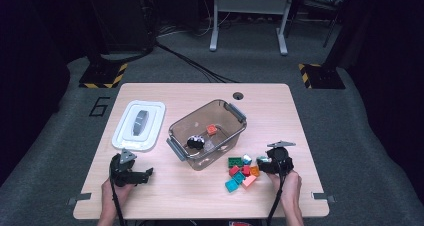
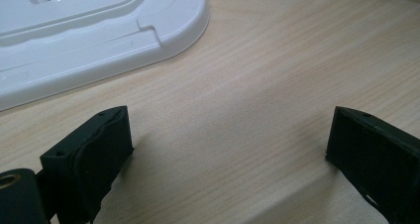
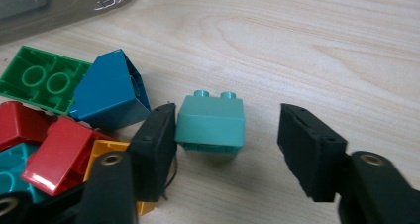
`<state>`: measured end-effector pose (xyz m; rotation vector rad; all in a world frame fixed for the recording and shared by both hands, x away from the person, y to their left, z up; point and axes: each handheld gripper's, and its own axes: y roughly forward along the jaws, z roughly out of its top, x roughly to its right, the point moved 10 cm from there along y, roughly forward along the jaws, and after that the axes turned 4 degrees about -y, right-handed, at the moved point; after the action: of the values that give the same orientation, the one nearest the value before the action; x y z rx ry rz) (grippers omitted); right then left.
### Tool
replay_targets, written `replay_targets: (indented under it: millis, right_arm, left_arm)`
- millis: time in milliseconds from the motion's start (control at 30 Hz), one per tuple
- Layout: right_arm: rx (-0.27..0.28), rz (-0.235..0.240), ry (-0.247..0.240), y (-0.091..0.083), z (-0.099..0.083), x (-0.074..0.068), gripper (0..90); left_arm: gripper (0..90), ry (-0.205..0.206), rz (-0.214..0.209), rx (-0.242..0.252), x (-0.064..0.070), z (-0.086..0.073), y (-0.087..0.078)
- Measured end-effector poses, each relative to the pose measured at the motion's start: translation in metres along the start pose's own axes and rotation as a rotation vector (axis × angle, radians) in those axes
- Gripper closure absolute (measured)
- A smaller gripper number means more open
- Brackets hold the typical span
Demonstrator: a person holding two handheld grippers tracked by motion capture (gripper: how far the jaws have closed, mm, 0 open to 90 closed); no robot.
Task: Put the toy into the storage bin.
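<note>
One teal brick (image 3: pixel 211 122) sits between the spread fingers (image 3: pixel 153 149) of our right gripper (image 3: pixel 225 152), touching one finger and ungrasped; our left gripper (image 2: pixel 228 149) rests released over bare table (image 2: pixel 257 75).

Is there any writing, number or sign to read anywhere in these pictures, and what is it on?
"6": a dark numeral on the grey floor, left of the table, at.
Yellow-and-black hazard stripes, without words, edge the dark base plates on the floor.
No lettering can be made out on the white lid or the bricks.
</note>
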<state>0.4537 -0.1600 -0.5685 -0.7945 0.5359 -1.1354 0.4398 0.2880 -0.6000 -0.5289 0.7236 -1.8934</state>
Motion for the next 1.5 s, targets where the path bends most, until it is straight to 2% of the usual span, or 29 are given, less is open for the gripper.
replay_targets:
  millis: [33,67,133,233,467,567,667,1033,1500]
  right_arm:
    - [-0.012,0.0,0.01,0.0,-0.001,-0.002,43.9]
    - [-0.007,-0.004,-0.012,0.002,0.0,-0.001,46.4]
    - [-0.013,-0.017,-0.026,0.004,0.0,-0.001,50.3]
    - [-0.014,-0.026,-0.027,0.005,0.0,-0.001,58.3]
    - [-0.014,-0.023,-0.05,0.004,0.002,-0.001,59.1]
    - [-0.003,-0.022,-0.045,0.001,0.004,-0.001,59.2]
    - [0.022,-0.004,-0.035,-0.005,0.01,-0.003,59.2]
    - [0.096,0.013,-0.033,-0.029,0.036,-0.007,59.2]
    - [0.162,0.001,-0.075,-0.054,0.069,-0.006,59.2]
  left_arm:
    - [3.6,-0.002,0.001,0.001,0.0,0.0,0.0]
    - [3.6,0.0,0.0,0.0,0.0,0.0,0.0]
    - [3.6,-0.003,0.001,0.001,0.0,0.0,0.0]
    - [3.7,0.0,0.0,0.0,0.0,0.0,0.0]
    - [3.7,-0.005,-0.003,0.001,0.0,0.0,0.0]
    - [3.8,-0.003,0.0,0.001,0.0,0.0,0.0]
    - [3.8,-0.003,0.0,0.001,0.0,0.0,0.0]
    - [3.8,-0.004,0.0,0.001,0.0,0.0,0.0]
    - [3.8,-0.006,-0.003,0.001,0.0,0.0,0.0]
